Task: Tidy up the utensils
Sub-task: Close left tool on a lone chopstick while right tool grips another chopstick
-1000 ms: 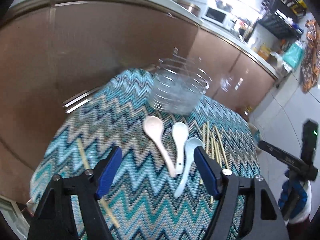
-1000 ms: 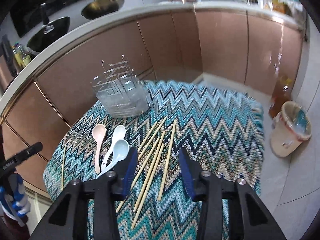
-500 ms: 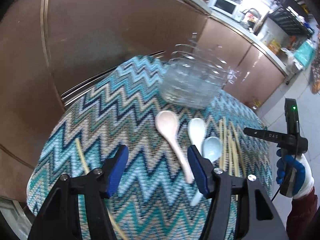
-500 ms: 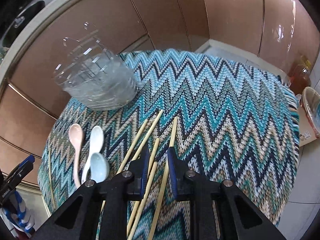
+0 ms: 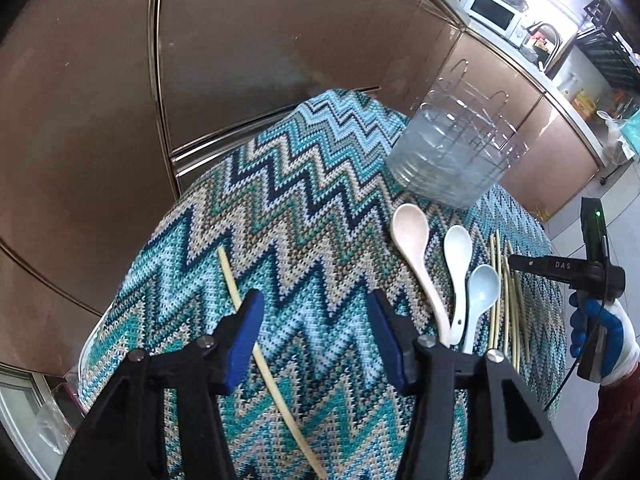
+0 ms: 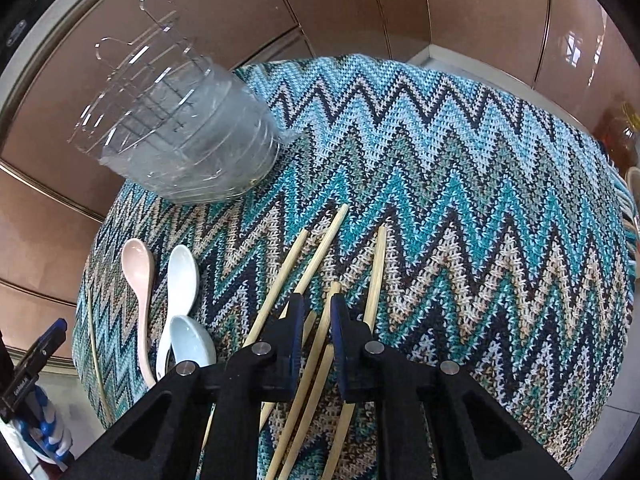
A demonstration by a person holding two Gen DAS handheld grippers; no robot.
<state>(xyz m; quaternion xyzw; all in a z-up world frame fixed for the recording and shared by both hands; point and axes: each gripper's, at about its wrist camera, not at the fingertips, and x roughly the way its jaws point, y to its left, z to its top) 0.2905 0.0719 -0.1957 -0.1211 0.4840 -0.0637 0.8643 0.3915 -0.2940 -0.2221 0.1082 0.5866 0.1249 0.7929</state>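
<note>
Evidently clear holder [image 6: 188, 140], nothing inside

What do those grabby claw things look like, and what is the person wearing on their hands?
Each claw is a black plastic frame with silver bolts and two flat blue finger pads. The right gripper looks the same as the left gripper. A handle has white letters, a green light and a thin black cable. The hand wears a white glove with blue fingers and a dark red sleeve.

A zigzag knitted cloth [image 6: 460, 184] covers the table; brown cabinet doors [image 5: 260, 40] behind; a white microwave [image 5: 494, 8] on the counter.
</note>
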